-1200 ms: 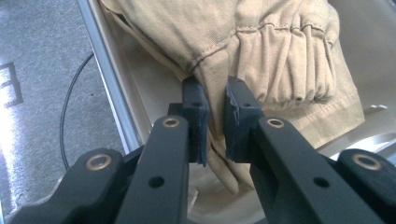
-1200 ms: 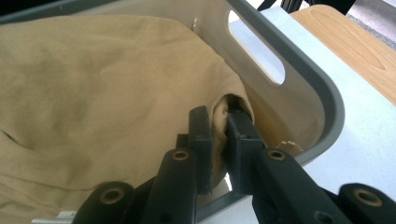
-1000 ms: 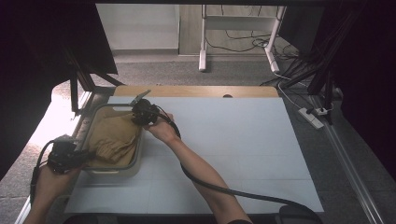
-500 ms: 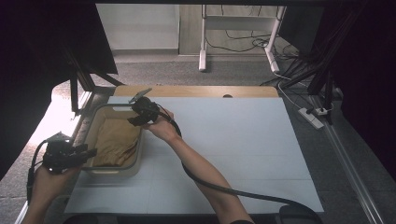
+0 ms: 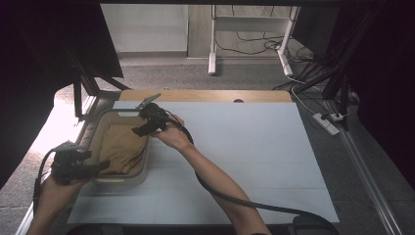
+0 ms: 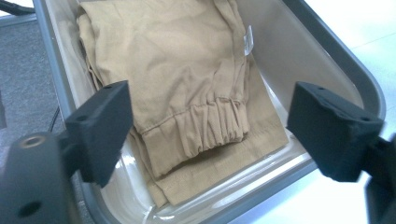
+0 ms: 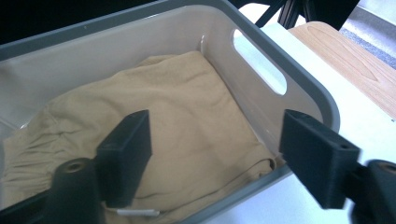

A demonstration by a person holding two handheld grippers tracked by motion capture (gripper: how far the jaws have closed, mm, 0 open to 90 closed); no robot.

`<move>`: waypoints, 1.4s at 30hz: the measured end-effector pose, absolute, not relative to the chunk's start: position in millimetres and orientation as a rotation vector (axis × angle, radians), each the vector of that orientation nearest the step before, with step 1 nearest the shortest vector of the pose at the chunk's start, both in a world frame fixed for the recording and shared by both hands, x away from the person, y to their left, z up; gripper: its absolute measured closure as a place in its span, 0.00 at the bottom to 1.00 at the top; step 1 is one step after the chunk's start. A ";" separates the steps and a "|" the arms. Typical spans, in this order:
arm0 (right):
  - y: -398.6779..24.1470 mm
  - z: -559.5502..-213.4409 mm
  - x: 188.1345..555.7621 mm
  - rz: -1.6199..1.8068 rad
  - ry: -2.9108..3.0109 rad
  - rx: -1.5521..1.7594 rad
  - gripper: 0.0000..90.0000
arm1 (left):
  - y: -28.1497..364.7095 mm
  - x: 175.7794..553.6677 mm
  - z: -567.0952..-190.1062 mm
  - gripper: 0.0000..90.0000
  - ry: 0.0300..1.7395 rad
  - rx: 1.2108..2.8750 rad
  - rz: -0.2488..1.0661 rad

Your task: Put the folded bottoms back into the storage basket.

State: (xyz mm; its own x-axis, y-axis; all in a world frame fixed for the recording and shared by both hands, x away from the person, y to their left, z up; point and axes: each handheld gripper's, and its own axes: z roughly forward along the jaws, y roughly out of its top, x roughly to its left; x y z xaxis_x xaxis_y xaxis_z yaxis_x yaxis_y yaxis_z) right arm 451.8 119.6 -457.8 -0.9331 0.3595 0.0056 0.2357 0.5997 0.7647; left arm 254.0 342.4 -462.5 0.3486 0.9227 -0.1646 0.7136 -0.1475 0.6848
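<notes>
Folded tan trousers (image 5: 120, 147) (image 6: 187, 88) (image 7: 154, 140) lie inside a grey plastic basket (image 5: 147, 164) (image 6: 341, 70) (image 7: 308, 93) at the table's left. My left gripper (image 5: 100, 166) (image 6: 208, 135) hovers over the basket's near end, above an elastic cuff. Its jaws have just been opening and stand open, pressing on nothing. My right gripper (image 5: 142, 128) (image 7: 215, 158) hangs over the basket's far right rim. Its jaws have also just been opening and stand open above the cloth, holding nothing.
A white mat (image 5: 235, 147) covers the table right of the basket, with a wooden strip (image 5: 205, 95) along the far edge. The right gripper's cable (image 5: 235, 200) trails across the mat. A power strip (image 5: 325, 122) lies on the floor at right.
Both grippers' jaws have opened and let go of the tan trousers, which now lie loose in the basket. The hands have barely shifted.
</notes>
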 end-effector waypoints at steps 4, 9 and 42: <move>117.9 -455.9 447.2 1.234 2.684 0.488 0.18 | 339.4 253.4 -463.9 0.10 1.423 1.933 0.368; 115.8 -449.8 441.6 1.243 2.690 0.475 0.12 | 335.8 250.8 -462.7 0.08 1.395 1.922 0.345; 84.4 -441.6 419.3 1.218 2.709 0.456 0.07 | 306.1 230.4 -453.9 0.00 1.193 1.901 0.193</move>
State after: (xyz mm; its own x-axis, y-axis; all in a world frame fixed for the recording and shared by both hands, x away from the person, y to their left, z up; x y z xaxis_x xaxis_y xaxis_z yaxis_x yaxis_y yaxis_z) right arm 419.3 84.4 -441.6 -0.9448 0.3278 -0.0004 0.2172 0.6269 0.7482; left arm 230.4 306.1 -453.9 0.5308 0.7952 -0.2931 0.6622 -0.1734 0.7290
